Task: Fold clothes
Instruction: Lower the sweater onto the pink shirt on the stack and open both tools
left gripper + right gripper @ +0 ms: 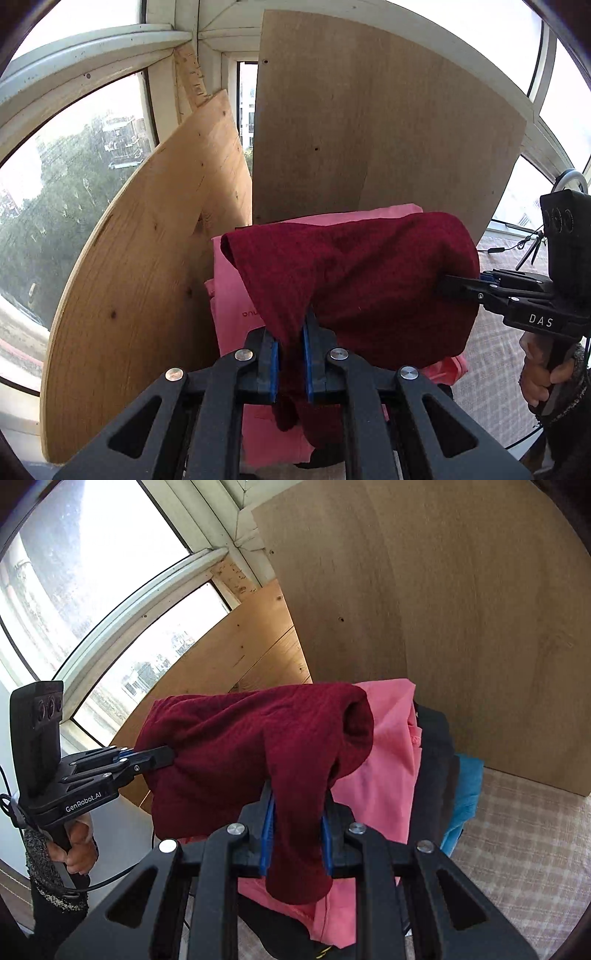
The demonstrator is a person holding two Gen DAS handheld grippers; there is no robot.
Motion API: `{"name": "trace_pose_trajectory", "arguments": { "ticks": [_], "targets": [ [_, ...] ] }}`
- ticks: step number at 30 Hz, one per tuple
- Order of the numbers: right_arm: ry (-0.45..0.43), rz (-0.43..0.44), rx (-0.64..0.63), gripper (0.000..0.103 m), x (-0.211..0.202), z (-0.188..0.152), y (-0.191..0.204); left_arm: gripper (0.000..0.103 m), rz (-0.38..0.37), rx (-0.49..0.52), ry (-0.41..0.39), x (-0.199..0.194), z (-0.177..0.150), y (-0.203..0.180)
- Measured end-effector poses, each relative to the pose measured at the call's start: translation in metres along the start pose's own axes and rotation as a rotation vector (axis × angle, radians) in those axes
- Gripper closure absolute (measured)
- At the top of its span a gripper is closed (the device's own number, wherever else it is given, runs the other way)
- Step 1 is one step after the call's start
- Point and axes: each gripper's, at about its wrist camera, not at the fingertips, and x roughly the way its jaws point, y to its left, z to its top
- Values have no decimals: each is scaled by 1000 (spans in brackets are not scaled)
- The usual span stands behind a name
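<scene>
A dark red garment hangs in the air between both grippers, above a pile of clothes. My left gripper is shut on one bunched edge of it, and the cloth runs down between the blue pads. My right gripper is shut on the other edge of the red garment. The right gripper also shows in the left wrist view, its tips buried in the cloth. The left gripper shows in the right wrist view, also at the cloth.
A pink garment lies under the red one, with a black garment and a blue one beside it on a checked cloth. Wooden boards lean against the windows close behind.
</scene>
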Motion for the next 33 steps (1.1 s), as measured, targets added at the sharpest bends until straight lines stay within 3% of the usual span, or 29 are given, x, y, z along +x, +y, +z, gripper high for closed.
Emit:
{"name": "trace_pose_trajectory", "arguments": {
  "ticks": [2,3,4,7,10,13,16,18,22,24,29,33],
  "targets": [
    [28,-27,-4,81,14,-1,-6,77,33,-39,37,19,1,13],
    [42,-48,-8,75,19,-1,-9,70,40,-51,46,24,0,18],
    [56,-70,-13,65,23,-2,-11,69,37,-52,37,24,-1,20],
    [65,-87,-11,55,14,-2,-16,69,59,-40,-25,6,-4,20],
    [3,-118,-43,55,-14,-3,-11,71,78,-29,-108,-20,-8,17],
    [-107,-151,-82,55,-42,-1,-2,71,15,-35,-152,-21,2,14],
    [-127,-137,-78,55,-30,24,5,75,-49,-40,-142,-1,17,7],
    [-115,-118,-74,55,-15,35,2,81,-61,-46,-111,20,26,1],
    [-26,-184,-102,57,31,36,-10,82,-4,-70,-58,57,35,11],
    [0,-186,-83,57,43,33,-24,83,-24,-100,-46,67,38,18],
    [-32,-124,-28,57,24,35,-36,88,-30,-107,-108,35,36,20],
    [-91,-96,-72,57,-21,19,-20,86,-49,-85,-148,-1,0,12]
  ]
}}
